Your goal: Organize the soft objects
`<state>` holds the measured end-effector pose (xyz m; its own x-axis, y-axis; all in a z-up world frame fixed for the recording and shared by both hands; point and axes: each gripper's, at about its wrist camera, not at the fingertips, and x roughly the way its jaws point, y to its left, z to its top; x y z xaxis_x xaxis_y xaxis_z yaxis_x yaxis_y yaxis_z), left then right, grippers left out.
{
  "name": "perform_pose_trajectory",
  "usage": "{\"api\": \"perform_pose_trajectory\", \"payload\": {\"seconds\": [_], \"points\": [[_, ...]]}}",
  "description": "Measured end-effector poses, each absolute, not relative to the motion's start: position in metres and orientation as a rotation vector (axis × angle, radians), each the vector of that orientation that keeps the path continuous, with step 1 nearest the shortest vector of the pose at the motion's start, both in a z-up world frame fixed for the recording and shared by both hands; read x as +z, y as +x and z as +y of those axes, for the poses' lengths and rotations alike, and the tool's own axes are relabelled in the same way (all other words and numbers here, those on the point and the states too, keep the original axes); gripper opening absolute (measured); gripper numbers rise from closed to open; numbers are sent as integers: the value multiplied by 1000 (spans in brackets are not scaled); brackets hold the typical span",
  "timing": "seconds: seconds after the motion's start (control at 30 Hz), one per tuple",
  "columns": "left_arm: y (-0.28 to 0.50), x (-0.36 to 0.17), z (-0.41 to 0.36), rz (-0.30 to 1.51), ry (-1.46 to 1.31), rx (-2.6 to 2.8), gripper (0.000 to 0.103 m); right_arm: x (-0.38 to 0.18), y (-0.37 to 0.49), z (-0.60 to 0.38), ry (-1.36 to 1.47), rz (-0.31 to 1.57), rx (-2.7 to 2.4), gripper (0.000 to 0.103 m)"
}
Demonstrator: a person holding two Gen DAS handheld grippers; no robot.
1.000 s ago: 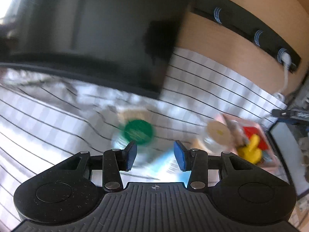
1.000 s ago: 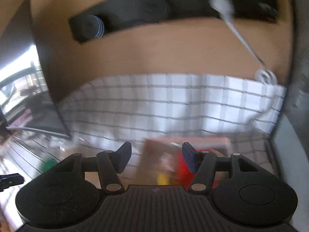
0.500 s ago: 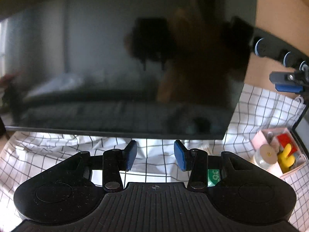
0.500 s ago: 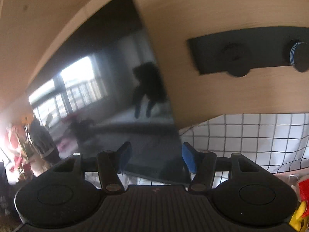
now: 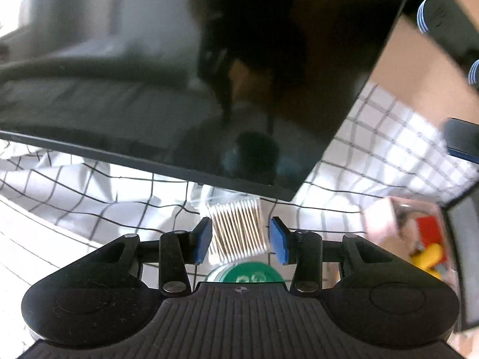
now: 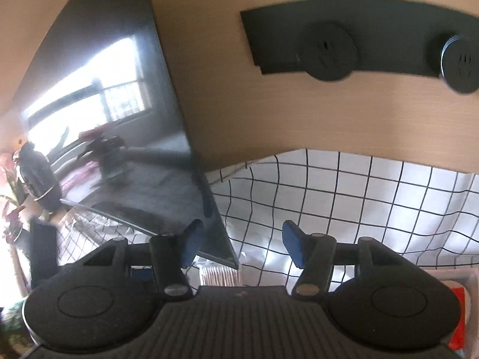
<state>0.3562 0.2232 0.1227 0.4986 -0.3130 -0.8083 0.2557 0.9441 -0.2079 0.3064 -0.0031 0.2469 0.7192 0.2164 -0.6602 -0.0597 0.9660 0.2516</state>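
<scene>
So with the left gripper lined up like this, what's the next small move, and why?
Probably ease the left gripper down onto the cotton swab pack: the pack lies framed between its open pads on the checked cloth, apparently not yet touched.

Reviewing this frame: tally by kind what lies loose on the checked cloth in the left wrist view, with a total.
Pack of cotton swabs: 1
Green-lidded jar: 1
Pink box holding red and yellow items: 1
Total: 3

The box contents are too blurred to count apart. Both grippers are open and hold nothing.
</scene>
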Motion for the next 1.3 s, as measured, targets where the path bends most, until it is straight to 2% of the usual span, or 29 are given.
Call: {"api": "perform_pose_trajectory", "payload": {"seconds": [0.27, 0.57, 0.87, 1.0, 1.1, 1.2, 1.3], "points": [[372, 74, 173, 1040, 95, -255, 46, 195, 333, -50, 299, 799, 206, 58], [379, 39, 173, 1122, 107, -174, 47, 155, 338, -58, 370, 838, 291, 58], [391, 35, 163, 1169, 43, -232, 51, 142, 340, -65, 414, 839, 292, 58], [393, 33, 157, 1197, 51, -293, 59, 140, 342, -67, 423, 844, 289, 58], [392, 39, 157, 1212, 25, -312, 55, 141, 342, -69, 428, 839, 283, 58], [386, 51, 157, 1140, 23, -305, 55, 144, 340, -73, 424, 827, 266, 58], [373, 64, 141, 1034, 135, -323, 55, 145, 338, -77, 428, 821, 250, 58]]}}
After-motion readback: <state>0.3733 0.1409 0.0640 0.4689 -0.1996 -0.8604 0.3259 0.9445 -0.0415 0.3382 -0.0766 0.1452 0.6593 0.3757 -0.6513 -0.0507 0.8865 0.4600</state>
